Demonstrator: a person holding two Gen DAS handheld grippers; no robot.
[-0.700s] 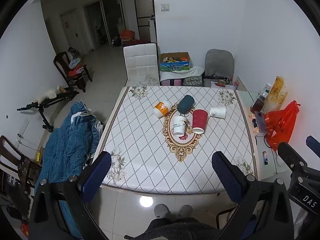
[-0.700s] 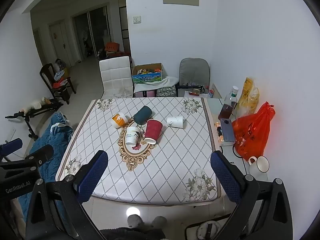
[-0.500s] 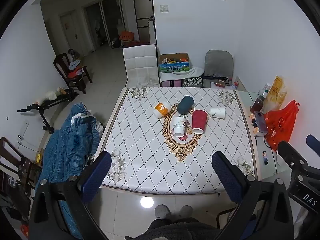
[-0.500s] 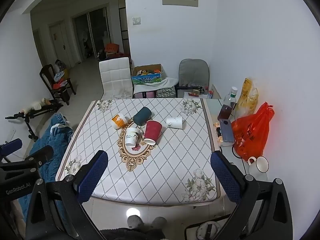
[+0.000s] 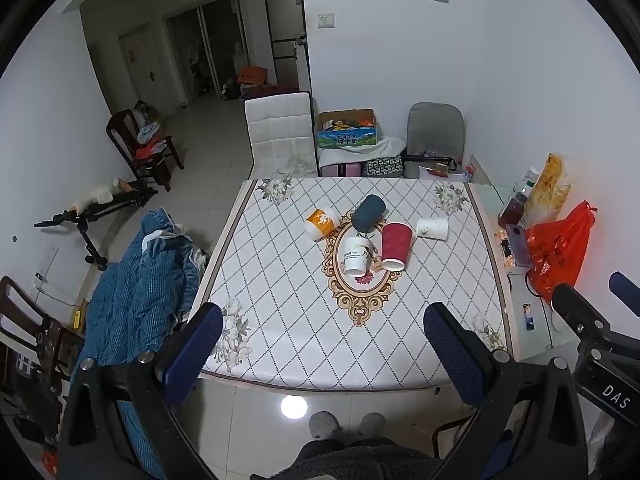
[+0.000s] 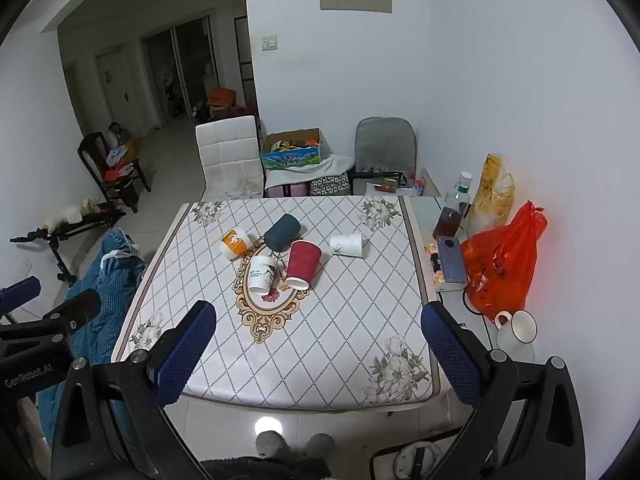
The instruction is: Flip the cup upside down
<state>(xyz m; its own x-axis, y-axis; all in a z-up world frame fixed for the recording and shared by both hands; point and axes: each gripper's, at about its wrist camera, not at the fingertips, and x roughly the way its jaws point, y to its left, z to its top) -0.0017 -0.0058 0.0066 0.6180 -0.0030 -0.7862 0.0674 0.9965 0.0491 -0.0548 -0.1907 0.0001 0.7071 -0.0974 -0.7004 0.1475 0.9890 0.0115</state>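
The left gripper (image 5: 323,328) is held high, looking down, its 2 blue-padded fingers (image 5: 194,350) spread wide apart with nothing between them. The right gripper (image 6: 319,330) is in the same attitude, its 2 fingers (image 6: 450,350) equally wide apart and holding nothing. Each gripper shows at the edge of the other's view, side by side at like height, and the person's 2 feet (image 5: 346,424) show below.
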